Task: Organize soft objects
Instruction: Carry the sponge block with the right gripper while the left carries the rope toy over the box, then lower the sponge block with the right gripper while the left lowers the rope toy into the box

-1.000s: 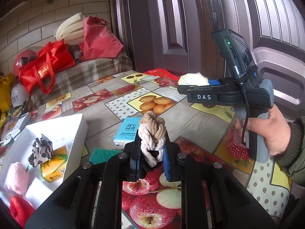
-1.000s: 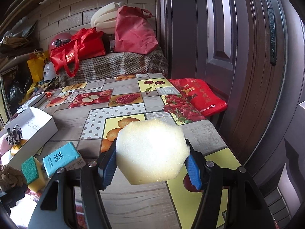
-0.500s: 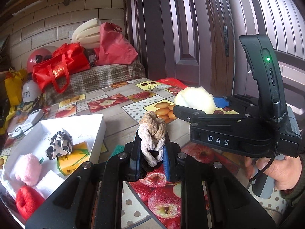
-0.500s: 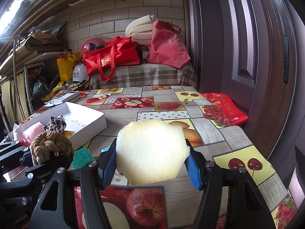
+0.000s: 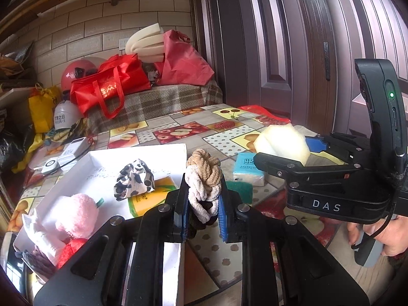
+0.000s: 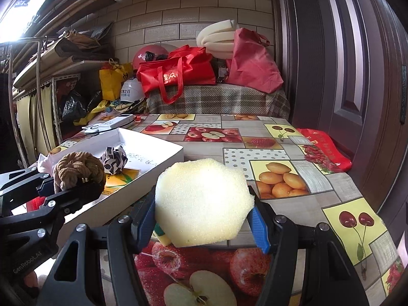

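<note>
My left gripper (image 5: 201,213) is shut on a braided beige and brown rope knot (image 5: 203,176), held above the table at the near right corner of the white box (image 5: 76,176). My right gripper (image 6: 204,224) is shut on a pale yellow sponge (image 6: 202,201); the left wrist view shows that sponge (image 5: 281,142) to the right. The right wrist view has the rope knot (image 6: 77,169) at left, over the box (image 6: 153,145). Inside the box lie a leopard-print scrunchie (image 5: 134,178), a pink fluffy ball (image 5: 76,214), a yellow packet (image 5: 150,199) and a red soft item (image 5: 70,251).
A blue tissue pack (image 5: 247,168) and a green scouring pad (image 5: 239,188) lie on the fruit-print tablecloth (image 6: 280,158) right of the box. Red bags (image 6: 176,75) and foam rolls sit on a plaid bench behind. A dark door (image 6: 344,63) stands at right. A hand (image 5: 390,237) grips the right tool.
Both grippers have swung left toward the white box, each keeping its grip. The box now fills more of both views, and the rope knot has come into the right wrist view.
</note>
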The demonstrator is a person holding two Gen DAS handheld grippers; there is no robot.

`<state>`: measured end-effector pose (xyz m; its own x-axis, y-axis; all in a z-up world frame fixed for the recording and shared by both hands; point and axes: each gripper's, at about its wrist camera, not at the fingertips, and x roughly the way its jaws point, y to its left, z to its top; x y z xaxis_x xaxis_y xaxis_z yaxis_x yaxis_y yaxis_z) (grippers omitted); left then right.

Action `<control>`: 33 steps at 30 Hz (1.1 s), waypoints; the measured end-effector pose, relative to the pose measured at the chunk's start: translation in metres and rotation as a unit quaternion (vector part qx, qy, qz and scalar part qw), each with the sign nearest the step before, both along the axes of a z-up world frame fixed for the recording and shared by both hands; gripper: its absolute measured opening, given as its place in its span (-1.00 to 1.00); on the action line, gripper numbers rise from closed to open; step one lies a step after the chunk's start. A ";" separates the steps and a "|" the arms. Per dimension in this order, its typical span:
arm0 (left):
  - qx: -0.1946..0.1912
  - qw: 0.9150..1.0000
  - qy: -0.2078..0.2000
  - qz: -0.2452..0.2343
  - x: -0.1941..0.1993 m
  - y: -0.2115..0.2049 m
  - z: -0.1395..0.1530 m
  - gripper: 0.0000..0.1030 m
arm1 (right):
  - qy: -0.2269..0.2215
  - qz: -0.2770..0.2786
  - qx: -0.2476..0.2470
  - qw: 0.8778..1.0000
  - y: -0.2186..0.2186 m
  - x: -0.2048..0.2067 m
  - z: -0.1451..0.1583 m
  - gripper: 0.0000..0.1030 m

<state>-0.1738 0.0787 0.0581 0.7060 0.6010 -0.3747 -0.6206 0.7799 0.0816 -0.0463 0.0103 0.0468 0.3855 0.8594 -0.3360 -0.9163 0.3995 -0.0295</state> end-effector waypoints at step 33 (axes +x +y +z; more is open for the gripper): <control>-0.044 0.984 -0.039 0.167 -0.104 0.117 -0.004 -0.65 | -0.020 0.140 -0.045 0.989 0.105 -0.094 -0.005 0.24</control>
